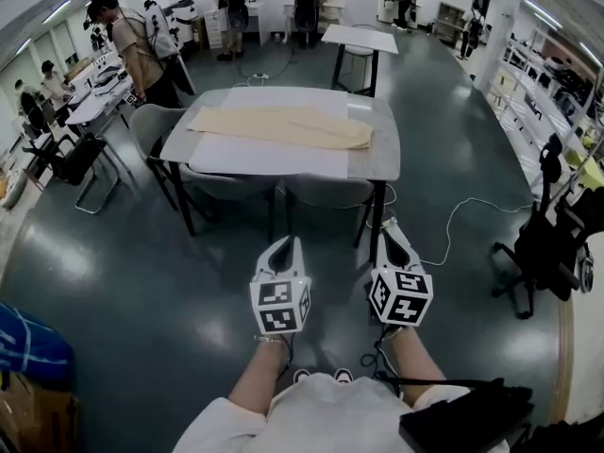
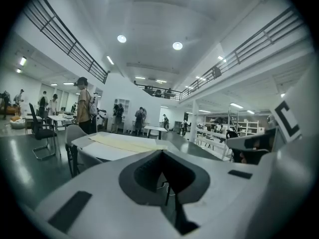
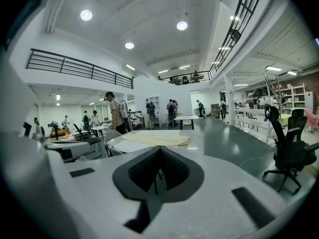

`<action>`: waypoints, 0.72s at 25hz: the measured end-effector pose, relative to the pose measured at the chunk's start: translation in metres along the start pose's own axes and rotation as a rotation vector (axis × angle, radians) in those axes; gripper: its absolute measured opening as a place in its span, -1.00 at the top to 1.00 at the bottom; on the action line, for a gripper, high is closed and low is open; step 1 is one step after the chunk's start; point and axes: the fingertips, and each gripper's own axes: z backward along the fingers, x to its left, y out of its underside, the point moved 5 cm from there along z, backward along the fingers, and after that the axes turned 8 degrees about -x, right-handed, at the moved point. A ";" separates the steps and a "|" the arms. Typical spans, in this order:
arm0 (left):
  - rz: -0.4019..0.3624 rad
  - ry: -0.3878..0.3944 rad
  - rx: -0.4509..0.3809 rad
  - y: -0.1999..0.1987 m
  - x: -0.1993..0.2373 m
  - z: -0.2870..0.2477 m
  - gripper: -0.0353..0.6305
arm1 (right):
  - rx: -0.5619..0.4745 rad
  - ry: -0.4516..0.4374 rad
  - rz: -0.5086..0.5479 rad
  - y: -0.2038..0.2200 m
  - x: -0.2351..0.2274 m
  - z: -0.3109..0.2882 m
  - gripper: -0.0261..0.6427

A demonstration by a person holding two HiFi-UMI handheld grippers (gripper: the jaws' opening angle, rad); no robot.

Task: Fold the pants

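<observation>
Both the left gripper (image 1: 283, 245) and right gripper (image 1: 393, 228) we are holding closed, empty, because the beige pants (image 1: 283, 125) are lying on the table (image 1: 381, 154) well ahead.

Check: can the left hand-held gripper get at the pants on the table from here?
Probably not yet. The left hand-held gripper, jaws shut, is held near the body, and the pants lie on the table across open floor. Nothing blocks the way; stepping closer should do.
</observation>
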 end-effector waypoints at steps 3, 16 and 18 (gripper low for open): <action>-0.009 0.009 0.013 0.007 0.009 0.000 0.89 | 0.011 0.027 -0.013 0.009 0.003 -0.003 0.94; 0.027 0.008 0.032 0.014 0.059 -0.040 0.89 | 0.041 0.085 -0.022 0.016 0.018 -0.051 0.94; 0.036 0.007 0.034 0.016 0.062 -0.060 0.89 | 0.044 0.085 -0.022 0.013 0.011 -0.071 0.94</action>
